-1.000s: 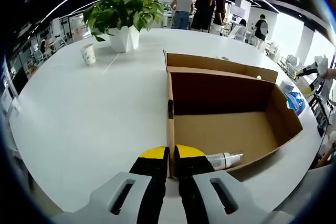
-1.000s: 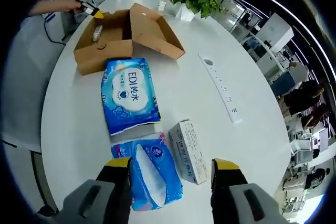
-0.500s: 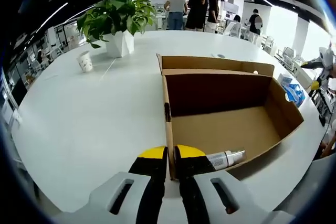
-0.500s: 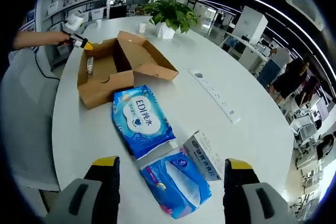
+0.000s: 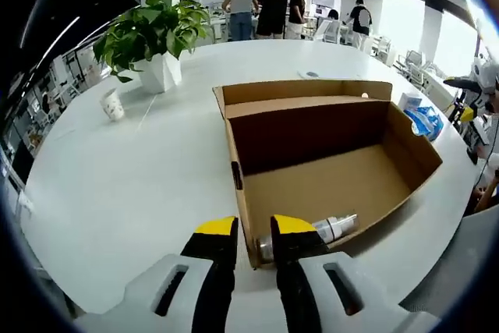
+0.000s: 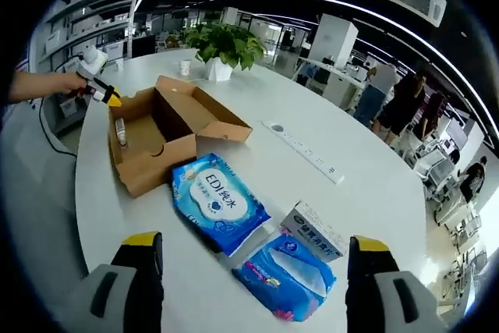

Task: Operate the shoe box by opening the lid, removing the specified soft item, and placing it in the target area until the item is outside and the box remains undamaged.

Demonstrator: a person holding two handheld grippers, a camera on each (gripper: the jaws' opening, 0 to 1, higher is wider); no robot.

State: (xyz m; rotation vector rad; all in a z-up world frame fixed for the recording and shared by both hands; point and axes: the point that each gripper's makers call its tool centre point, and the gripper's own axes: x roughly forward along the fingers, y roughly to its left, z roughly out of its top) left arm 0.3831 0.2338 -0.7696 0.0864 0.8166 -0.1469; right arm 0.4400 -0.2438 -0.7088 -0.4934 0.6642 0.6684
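Shoe box (image 5: 327, 169) of brown cardboard sat open on the white desk (image 5: 125, 185), its lid (image 6: 204, 108) folded back flat on the side away from the left tool (image 5: 254, 228). That tool's yellow-tipped jaws stood on either side of the box's near wall, one outside and one inside, with only the wall's thickness between them; whether they actually pinched the cardboard I cannot tell. Inside the box, against that same wall and just beside the inner jaw, a small clear bottle (image 5: 323, 230) lay on its side.

In the right gripper view, the right tool (image 6: 253, 243) hung above the desk with its jaws spread wide apart and nothing between them. Just beside the box's short end lay a blue wet-wipes pack (image 6: 219, 203), flat on the desk. Farther from the box, a smaller blue tissue pack (image 6: 287, 274) lay touching a white carton (image 6: 316, 232). A long white power strip (image 6: 302, 150) stretched across the desk, well apart from the box on its lid side.

Beyond the box's lid stood a potted plant (image 5: 150, 33) in a white pot, with a paper cup (image 5: 112, 104) near it. People (image 5: 265, 5) stood past the far edge of the desk.
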